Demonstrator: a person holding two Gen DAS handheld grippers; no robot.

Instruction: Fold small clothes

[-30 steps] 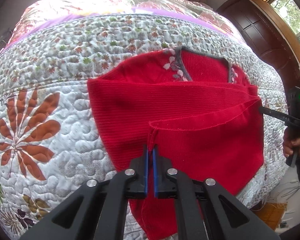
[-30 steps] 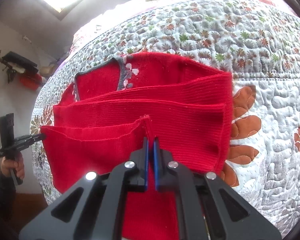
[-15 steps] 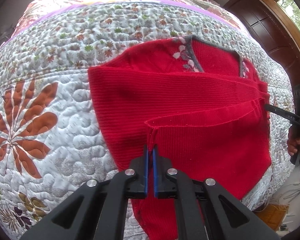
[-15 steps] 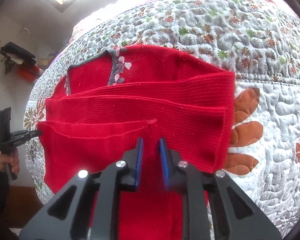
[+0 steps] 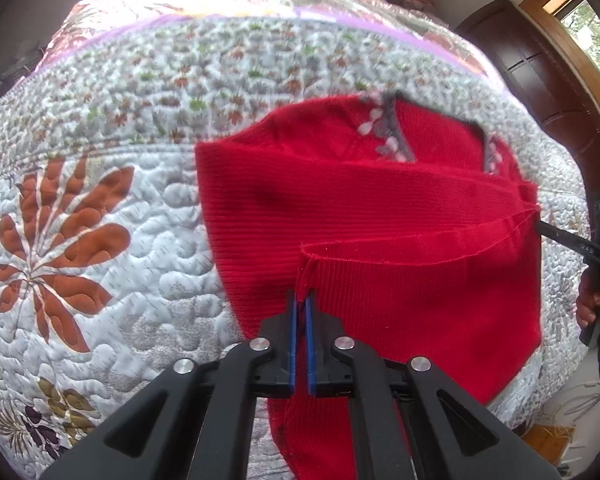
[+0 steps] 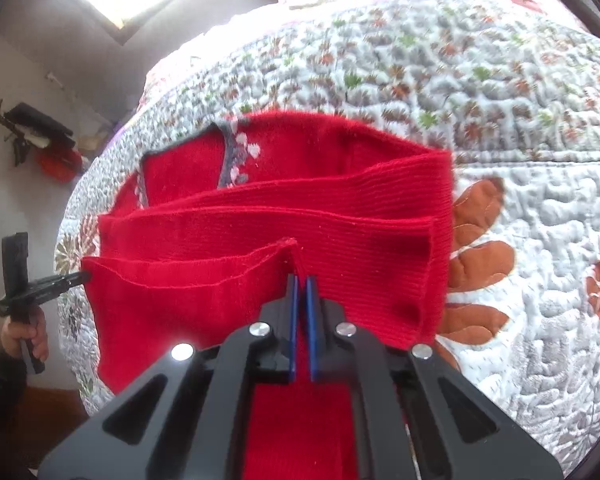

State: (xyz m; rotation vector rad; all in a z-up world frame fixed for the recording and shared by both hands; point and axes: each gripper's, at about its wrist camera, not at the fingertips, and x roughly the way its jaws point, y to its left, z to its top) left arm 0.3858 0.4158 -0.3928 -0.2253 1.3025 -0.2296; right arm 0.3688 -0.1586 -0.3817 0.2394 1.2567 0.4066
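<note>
Two grippers hold one red knit sweater (image 5: 380, 216) by its near hem. Left gripper (image 5: 301, 300): blue-lined jaws pressed nearly together, clamped on a pinch of hem fabric at 6 o'clock of the left wrist view. Right gripper (image 6: 301, 284): jaws likewise drawn close, clamped on a raised hem corner at 6 o'clock of the right wrist view. Hem edge runs taut between the two clamps. Beyond the hem, the sweater lies across a quilted floral bedspread (image 5: 100, 208), with its sleeves folded across the body in horizontal bands. Grey collar trim (image 6: 230, 156) with pale flowers sits at the far edge, toward 12 o'clock. A hand (image 6: 24, 336) grips the left tool's handle at 9 o'clock of the right view.
</note>
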